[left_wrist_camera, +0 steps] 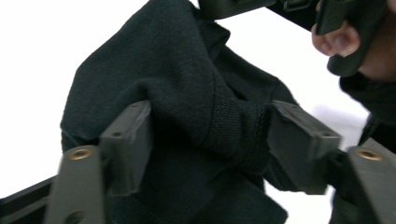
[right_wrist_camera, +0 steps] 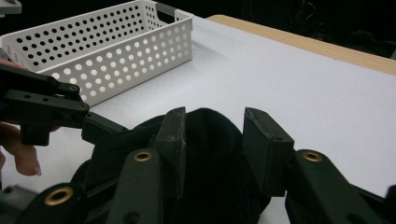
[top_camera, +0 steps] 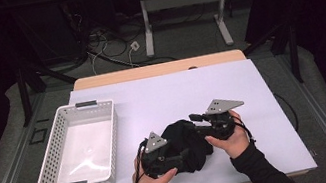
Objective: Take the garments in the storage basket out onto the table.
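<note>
A black cloth [top_camera: 185,139] lies bunched on the white table cover [top_camera: 176,94], near the front edge. My left gripper [top_camera: 182,157] comes in from the left, low over the cloth. In the left gripper view a thick fold of the cloth [left_wrist_camera: 205,107] fills the gap of the left gripper [left_wrist_camera: 210,140], and both pads press on it. My right gripper [top_camera: 195,121] reaches in from the right. Its jaws [right_wrist_camera: 212,135] stand apart, with a hump of the cloth [right_wrist_camera: 210,140] between them and no grip on it.
A white perforated basket [top_camera: 113,130] stands empty at the left of the table, its side wall [right_wrist_camera: 116,60] showing beyond the cloth. A wooden table edge [top_camera: 157,69] runs along the back. Cables and desk legs lie on the floor behind.
</note>
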A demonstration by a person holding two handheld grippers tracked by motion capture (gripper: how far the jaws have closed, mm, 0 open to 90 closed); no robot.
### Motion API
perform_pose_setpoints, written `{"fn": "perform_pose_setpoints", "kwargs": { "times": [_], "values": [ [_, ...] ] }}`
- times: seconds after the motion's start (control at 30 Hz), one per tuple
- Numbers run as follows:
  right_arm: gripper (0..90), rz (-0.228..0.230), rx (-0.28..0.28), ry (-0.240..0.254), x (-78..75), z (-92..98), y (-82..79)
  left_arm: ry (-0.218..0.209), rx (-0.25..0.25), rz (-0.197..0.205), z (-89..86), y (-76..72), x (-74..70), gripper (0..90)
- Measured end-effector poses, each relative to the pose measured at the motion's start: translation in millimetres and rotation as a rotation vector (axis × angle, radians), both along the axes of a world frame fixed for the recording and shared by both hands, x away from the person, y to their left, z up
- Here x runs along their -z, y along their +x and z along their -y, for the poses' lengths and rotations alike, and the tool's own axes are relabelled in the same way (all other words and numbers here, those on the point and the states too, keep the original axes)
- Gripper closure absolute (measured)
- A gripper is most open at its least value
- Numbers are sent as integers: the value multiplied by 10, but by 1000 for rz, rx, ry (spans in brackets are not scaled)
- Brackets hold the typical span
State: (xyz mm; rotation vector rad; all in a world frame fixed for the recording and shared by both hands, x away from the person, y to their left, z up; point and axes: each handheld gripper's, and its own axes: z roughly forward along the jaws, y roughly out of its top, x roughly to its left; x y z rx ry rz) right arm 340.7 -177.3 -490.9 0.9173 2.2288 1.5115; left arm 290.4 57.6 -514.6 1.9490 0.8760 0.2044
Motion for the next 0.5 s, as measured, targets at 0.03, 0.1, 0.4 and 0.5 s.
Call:
{"fn": "perform_pose_setpoints", "kwargs": {
  "times": [0.03,0.1,0.4,0.5],
  "values": [
    [588,4,-1,3,0,11,-1,5,-4,5,-3,0,4,370],
    [579,2,5,4,1,46,-8,13,-4,9,-15,7,15,454],
    [557,13,34,23,-3,162,-10,8,16,-17,-49,73,-6,686],
    [554,20,41,27,-5,191,2,-4,24,-22,-64,108,-63,723]
  ]
}}
